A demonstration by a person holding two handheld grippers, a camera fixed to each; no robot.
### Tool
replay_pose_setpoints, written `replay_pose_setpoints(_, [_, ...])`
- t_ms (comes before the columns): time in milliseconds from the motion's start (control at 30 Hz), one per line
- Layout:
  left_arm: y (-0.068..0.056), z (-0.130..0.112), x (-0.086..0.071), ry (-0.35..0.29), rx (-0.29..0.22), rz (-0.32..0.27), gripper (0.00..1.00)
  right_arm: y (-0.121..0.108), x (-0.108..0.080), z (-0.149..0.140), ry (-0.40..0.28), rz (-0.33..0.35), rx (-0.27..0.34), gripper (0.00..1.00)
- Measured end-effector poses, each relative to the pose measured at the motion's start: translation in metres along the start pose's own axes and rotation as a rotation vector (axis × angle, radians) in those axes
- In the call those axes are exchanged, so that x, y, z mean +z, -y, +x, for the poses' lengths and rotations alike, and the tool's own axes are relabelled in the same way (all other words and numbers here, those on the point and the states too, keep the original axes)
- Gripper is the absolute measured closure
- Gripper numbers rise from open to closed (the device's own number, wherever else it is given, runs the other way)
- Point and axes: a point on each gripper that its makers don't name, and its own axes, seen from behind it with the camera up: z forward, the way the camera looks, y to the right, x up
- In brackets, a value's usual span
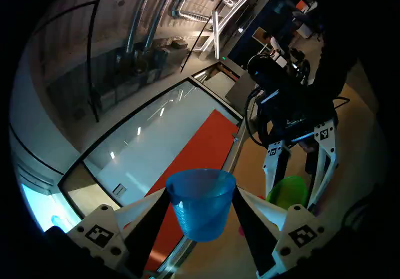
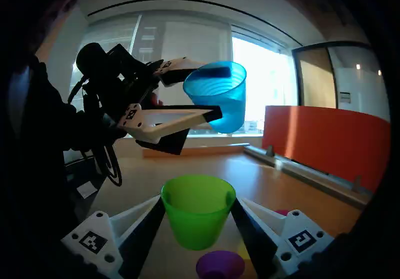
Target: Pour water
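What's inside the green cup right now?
The green cup in the right tongs shows bare inner wall below its rim; its near wall hides the bottom, so water cannot be judged.

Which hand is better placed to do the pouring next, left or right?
Left, probably. The left tongs grip the blue cup, which is raised and tilted, higher than the green cup in the right gripper view. The right tongs hold the green cup upright, low down, ready to receive.
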Motion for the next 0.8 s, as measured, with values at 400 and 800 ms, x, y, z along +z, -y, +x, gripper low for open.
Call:
replay_pose_setpoints(400, [-0.0008,0.0001,0.0040,0.001,0.035,-0.001,0.15,-0.0013,-0.0011,0.0004,-0.004,-0.001,0.002,0.10])
replay_pose_setpoints(800, [-0.0025,0.0015,0.0054,-0.003,0.057,-0.003,0.15,-0.0019,-0.0014,0.0014,-0.006,0.000,-0.001,0.10])
